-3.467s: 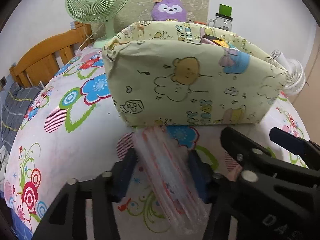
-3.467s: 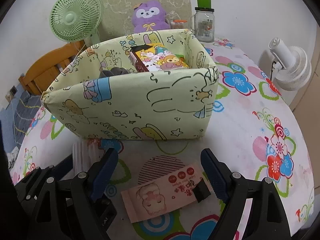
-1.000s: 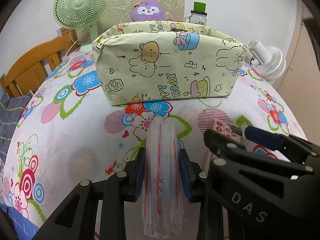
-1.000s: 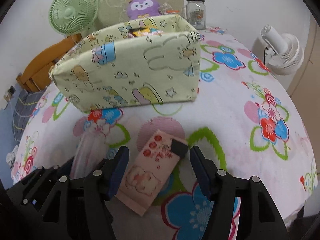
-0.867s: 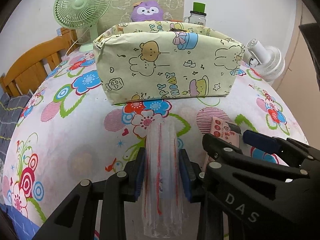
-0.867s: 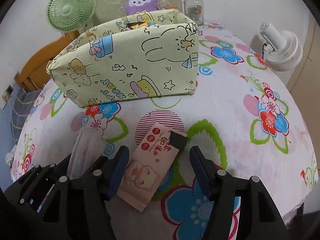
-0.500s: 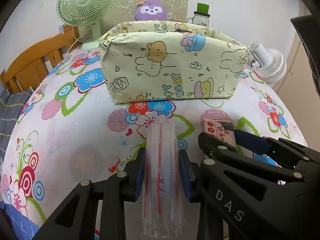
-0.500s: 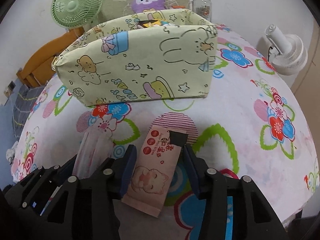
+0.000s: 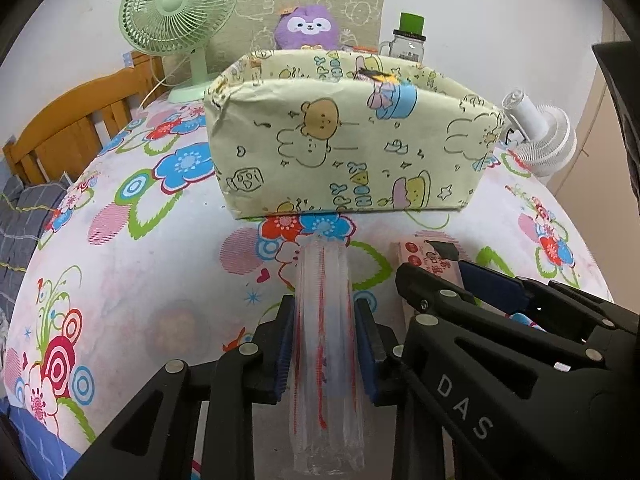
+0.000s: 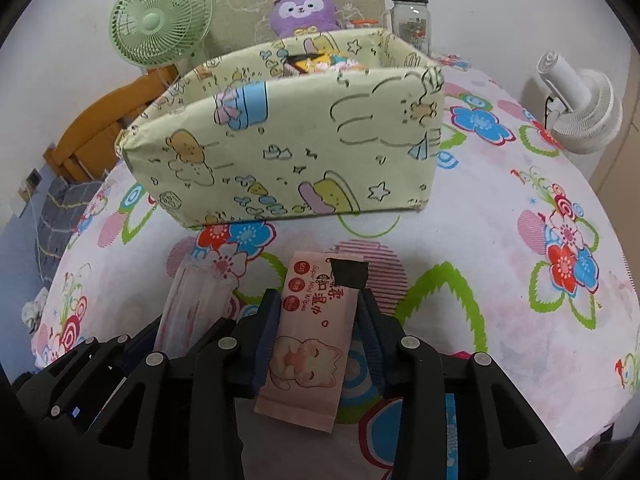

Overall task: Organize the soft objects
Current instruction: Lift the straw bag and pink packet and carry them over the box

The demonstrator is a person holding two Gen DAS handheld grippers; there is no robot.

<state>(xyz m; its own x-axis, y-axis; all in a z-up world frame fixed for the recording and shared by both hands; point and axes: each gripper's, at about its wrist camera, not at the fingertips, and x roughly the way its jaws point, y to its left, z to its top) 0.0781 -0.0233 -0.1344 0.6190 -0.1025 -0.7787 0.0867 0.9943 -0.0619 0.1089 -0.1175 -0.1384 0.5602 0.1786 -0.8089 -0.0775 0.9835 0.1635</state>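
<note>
The fabric storage box (image 10: 288,148) hides most of its contents; only a colourful corner shows at 12 o'clock. The purple plush toy (image 9: 306,28) is cut off below by the box's rim. The right gripper (image 10: 318,340) covers the wipes pack (image 10: 312,344) sides. Small print on the pack is unreadable.

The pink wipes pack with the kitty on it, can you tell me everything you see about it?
The pink wipes pack is a flat, soft-looking plastic pouch printed with a sleeping cartoon cat, three red dots, Chinese characters and "Super Mini Wipes". A black flap covers its top corner. It sits lengthwise between the blue-padded fingers of the right gripper, which press its two long edges, above the flowered tablecloth. Whether it is lifted off the cloth cannot be told. Its far end points toward the yellow cartoon fabric bin.
</note>
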